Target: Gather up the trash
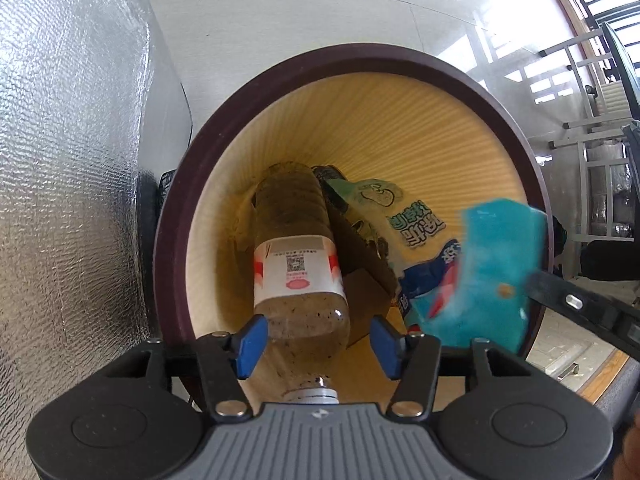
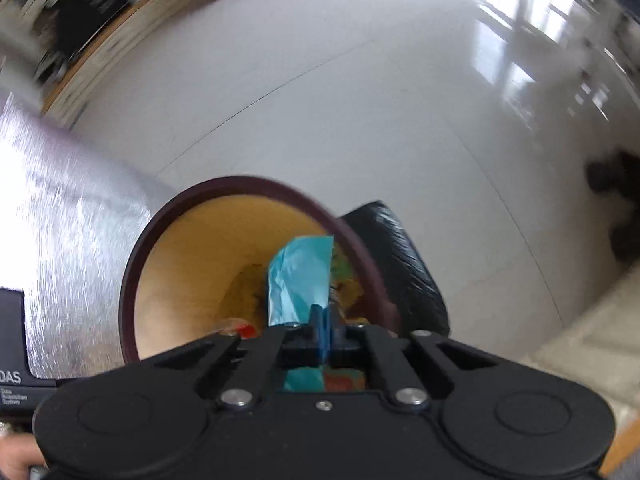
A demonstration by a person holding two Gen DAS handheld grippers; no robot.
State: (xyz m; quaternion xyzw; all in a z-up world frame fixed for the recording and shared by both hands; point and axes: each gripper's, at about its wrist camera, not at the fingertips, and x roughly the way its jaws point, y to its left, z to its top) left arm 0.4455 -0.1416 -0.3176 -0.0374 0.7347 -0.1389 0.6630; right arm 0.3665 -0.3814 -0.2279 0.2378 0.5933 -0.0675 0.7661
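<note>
A round bin with a dark maroon rim (image 1: 172,220) and a yellow inside stands right below both grippers. A clear plastic bottle (image 1: 296,248) with a red and white label lies in it, neck towards me. My left gripper (image 1: 318,338) is open around the bottle's shoulder; the left blue pad touches it and the right pad stands clear. A printed snack bag (image 1: 412,232) and a piece of brown cardboard (image 1: 360,248) lie beside the bottle. My right gripper (image 2: 322,328) is shut on a teal wrapper (image 2: 300,276) over the bin's mouth (image 2: 128,280). The left wrist view shows the same wrapper (image 1: 496,272).
A silver foil-covered surface (image 1: 60,160) rises close on the left of the bin. A black plastic-wrapped object (image 2: 404,264) sits against the bin's right side. Glossy white floor (image 2: 360,100) spreads beyond, with wooden furniture (image 2: 100,52) at the far left and a metal railing (image 1: 580,100) on the right.
</note>
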